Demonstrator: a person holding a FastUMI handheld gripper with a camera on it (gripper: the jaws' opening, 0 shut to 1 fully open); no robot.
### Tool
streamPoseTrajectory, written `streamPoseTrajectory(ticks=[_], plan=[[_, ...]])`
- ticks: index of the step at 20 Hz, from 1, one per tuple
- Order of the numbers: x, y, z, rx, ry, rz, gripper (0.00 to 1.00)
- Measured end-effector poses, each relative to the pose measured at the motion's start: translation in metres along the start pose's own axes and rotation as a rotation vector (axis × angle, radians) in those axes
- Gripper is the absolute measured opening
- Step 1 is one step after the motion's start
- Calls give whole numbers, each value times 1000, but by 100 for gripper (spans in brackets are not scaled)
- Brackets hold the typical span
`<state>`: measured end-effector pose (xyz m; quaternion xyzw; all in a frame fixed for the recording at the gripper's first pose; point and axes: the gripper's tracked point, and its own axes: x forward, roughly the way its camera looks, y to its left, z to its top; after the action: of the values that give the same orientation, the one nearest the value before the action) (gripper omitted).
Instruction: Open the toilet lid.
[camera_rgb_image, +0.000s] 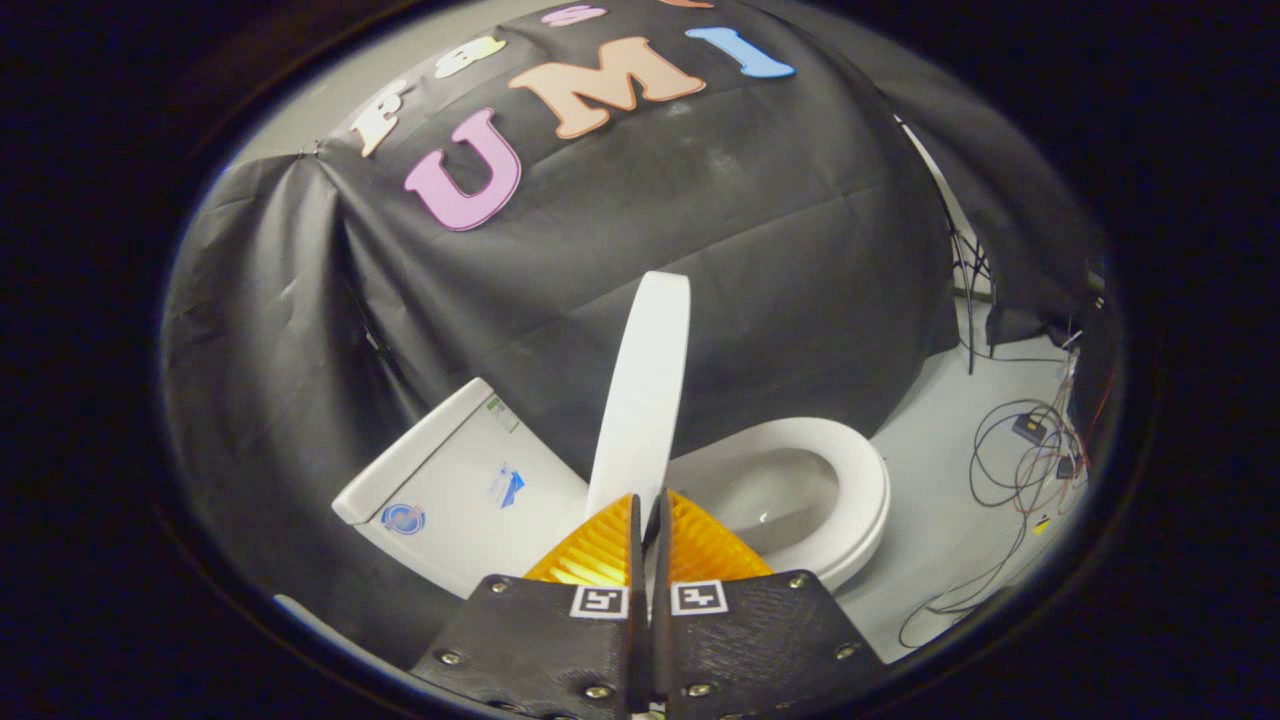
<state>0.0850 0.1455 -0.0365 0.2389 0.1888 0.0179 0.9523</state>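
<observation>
Holding lid (640, 400) up on edge, gripper (648, 505) pinched narrow, 2 fingers squeezing lid's rim. Lid stands straight up between tank (455, 480) and seat (850, 480), bowl open beside it. Lid not yet leaning on tank, I think. Worry: let go now, lid could tip back, slam seat. Squeeze slips, same bang.

Gripper-mounted fisheye, close above the toilet (800, 490), facing the booth wall (700, 250)

one toilet (790, 500), one lid (645, 390), one tank (450, 480)
</observation>
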Motion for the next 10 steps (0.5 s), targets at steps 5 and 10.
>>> streamPoseTrajectory(ticks=[5, 10], plan=[[-3, 15, 3, -58, -24, 4, 2], [-3, 31, 6, -104, -39, 17, 2]])
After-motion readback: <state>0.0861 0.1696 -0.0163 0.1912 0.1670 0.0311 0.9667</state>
